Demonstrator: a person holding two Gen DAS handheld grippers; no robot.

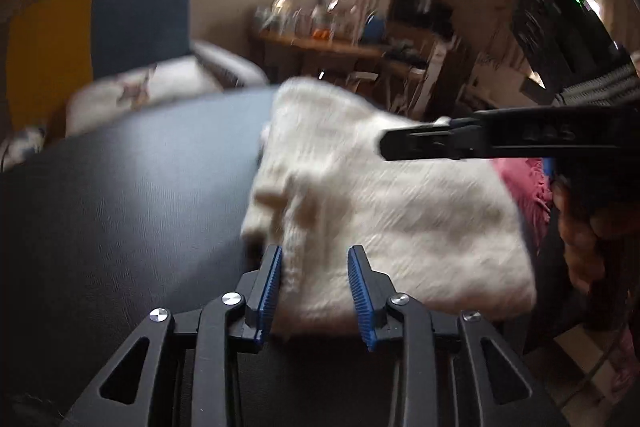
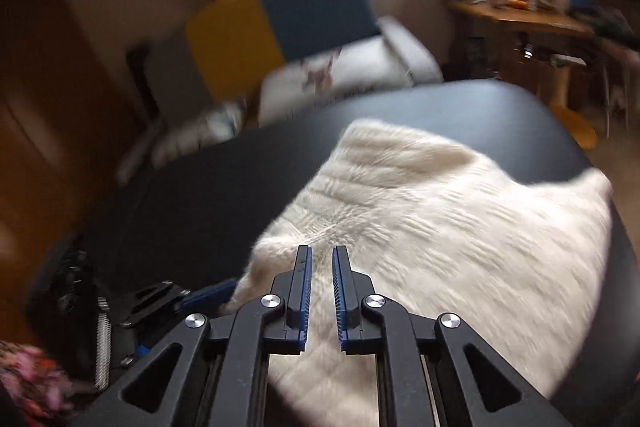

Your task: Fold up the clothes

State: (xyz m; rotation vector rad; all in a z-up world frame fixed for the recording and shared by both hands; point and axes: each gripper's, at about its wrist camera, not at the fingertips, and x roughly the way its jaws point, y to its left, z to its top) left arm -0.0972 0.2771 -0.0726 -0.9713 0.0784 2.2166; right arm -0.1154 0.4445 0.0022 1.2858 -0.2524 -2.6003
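A cream knit garment lies folded on the black worktop, toward its near right part. The left tool stands at the garment's near edge, its blue pads moderately apart with knit fabric between them; whether they grip it cannot be told. The right tool is over the garment's near corner, its jaws narrow with a small gap and nothing clearly pinched. Both views are blurred. Beyond the worktop sits a blue-and-yellow cushion.
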